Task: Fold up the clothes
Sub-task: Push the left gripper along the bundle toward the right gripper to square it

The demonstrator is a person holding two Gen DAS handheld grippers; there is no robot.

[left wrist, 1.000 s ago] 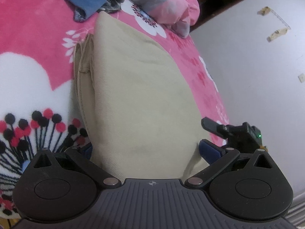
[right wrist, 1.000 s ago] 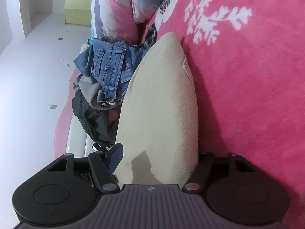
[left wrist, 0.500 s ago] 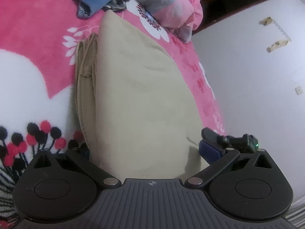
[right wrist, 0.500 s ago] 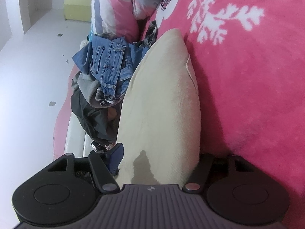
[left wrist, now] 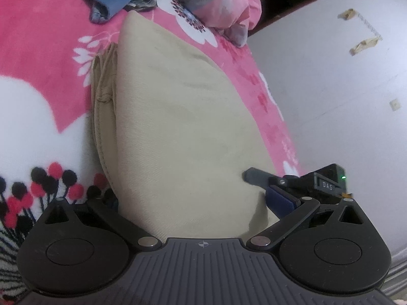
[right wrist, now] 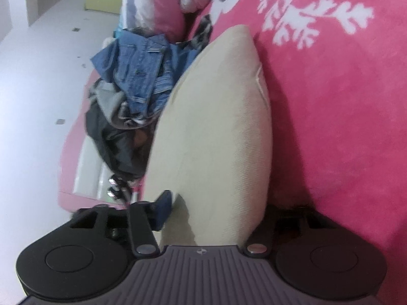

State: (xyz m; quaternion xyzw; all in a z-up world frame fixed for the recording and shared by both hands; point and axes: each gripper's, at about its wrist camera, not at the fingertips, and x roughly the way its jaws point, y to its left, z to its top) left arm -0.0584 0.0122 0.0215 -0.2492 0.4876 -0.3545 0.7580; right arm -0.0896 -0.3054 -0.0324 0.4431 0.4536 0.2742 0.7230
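The beige garment (left wrist: pixel 183 132) lies folded on the pink blanket (left wrist: pixel 38 38), long and narrow, its near end running in between the fingers of both grippers.

In the left wrist view, the left gripper (left wrist: pixel 193 203) stands with its fingers wide apart, one on each side of the garment's near end. The blue pad (left wrist: pixel 279 200) of the right-hand finger sits at the cloth's edge; the other finger is mostly hidden behind the fabric. Whether the pads press the cloth I cannot tell. The right gripper (left wrist: pixel 257 176) shows at the garment's right edge, one dark finger touching the cloth.

In the right wrist view, the garment (right wrist: pixel 216 132) fills the gap between the right gripper's (right wrist: pixel 211 211) fingers. The jaws are closing on it: the blue pad (right wrist: pixel 162 208) on the left lies against the cloth's edge, the other finger tucked behind the fabric at the right.

Beyond the garment's far end lies a heap of clothes, with jeans (right wrist: pixel 142 71) on top, and a quilt (right wrist: pixel 165 5) behind.
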